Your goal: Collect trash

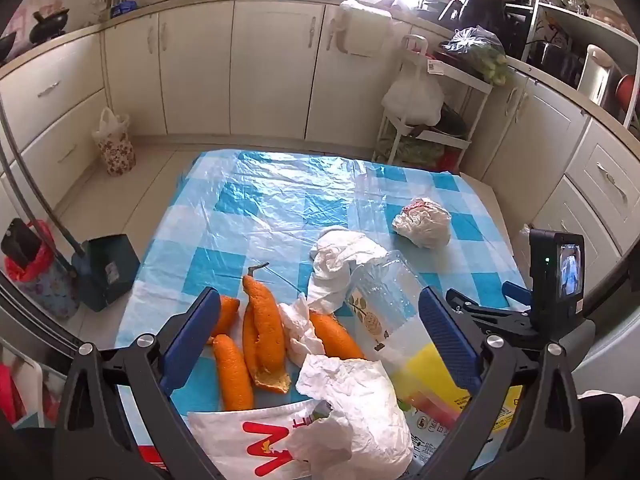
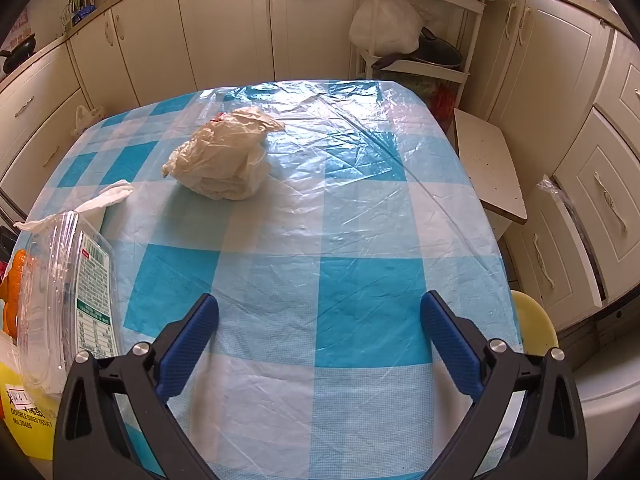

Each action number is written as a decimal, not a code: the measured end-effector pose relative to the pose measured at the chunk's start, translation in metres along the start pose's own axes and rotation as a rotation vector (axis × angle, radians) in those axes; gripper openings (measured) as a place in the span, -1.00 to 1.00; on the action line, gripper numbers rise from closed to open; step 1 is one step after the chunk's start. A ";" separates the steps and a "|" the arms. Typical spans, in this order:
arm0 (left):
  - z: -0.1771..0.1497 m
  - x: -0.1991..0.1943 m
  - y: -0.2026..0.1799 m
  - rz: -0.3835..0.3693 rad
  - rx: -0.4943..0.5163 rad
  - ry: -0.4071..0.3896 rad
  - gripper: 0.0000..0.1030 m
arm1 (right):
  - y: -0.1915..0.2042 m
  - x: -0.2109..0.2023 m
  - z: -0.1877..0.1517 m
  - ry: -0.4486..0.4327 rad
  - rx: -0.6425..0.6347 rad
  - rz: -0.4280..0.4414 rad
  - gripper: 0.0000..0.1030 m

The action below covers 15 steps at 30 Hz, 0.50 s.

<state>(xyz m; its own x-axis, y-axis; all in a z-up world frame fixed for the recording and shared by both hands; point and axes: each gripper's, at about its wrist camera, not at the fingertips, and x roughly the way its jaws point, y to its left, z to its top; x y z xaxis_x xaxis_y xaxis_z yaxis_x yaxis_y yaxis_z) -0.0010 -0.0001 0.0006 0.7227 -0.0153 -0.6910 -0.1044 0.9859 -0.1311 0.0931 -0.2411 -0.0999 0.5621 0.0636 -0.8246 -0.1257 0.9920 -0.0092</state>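
Left wrist view showed the left hand-held gripper (image 1: 318, 306) spread wide and empty above orange peels (image 1: 264, 328) and tissues (image 1: 352, 396) on the checked surface (image 1: 256, 208), while the right hand-held gripper (image 2: 320, 314), likewise spread, hovered near a crumpled bag (image 2: 224, 160).

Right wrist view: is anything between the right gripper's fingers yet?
No. The right gripper stands open over bare checked tablecloth, and the crumpled plastic bag lies well beyond its fingertips.
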 end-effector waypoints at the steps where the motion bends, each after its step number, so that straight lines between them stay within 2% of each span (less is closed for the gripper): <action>1: 0.000 -0.002 -0.001 -0.007 -0.006 -0.007 0.86 | 0.000 0.000 0.000 -0.004 0.001 0.001 0.87; 3: -0.001 -0.010 -0.005 -0.008 -0.008 -0.024 0.86 | 0.000 0.000 0.000 -0.004 0.001 0.001 0.87; 4: -0.005 0.002 -0.007 0.010 -0.022 0.006 0.86 | 0.000 0.000 0.000 -0.004 0.001 0.001 0.87; 6: -0.005 0.005 -0.007 0.004 -0.029 0.007 0.86 | 0.000 -0.001 -0.001 -0.003 0.001 0.001 0.87; 12: -0.002 0.010 -0.007 0.012 0.027 0.072 0.86 | 0.000 0.000 0.000 -0.001 0.000 0.000 0.87; 15: 0.000 0.001 -0.008 0.007 0.021 0.055 0.86 | 0.000 0.000 0.000 -0.001 0.000 0.000 0.87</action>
<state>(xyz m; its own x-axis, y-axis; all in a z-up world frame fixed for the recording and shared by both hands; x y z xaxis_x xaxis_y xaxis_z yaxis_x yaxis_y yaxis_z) 0.0005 -0.0077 0.0004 0.6832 -0.0166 -0.7301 -0.0947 0.9893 -0.1111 0.0929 -0.2411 -0.1000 0.5626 0.0638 -0.8243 -0.1255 0.9921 -0.0089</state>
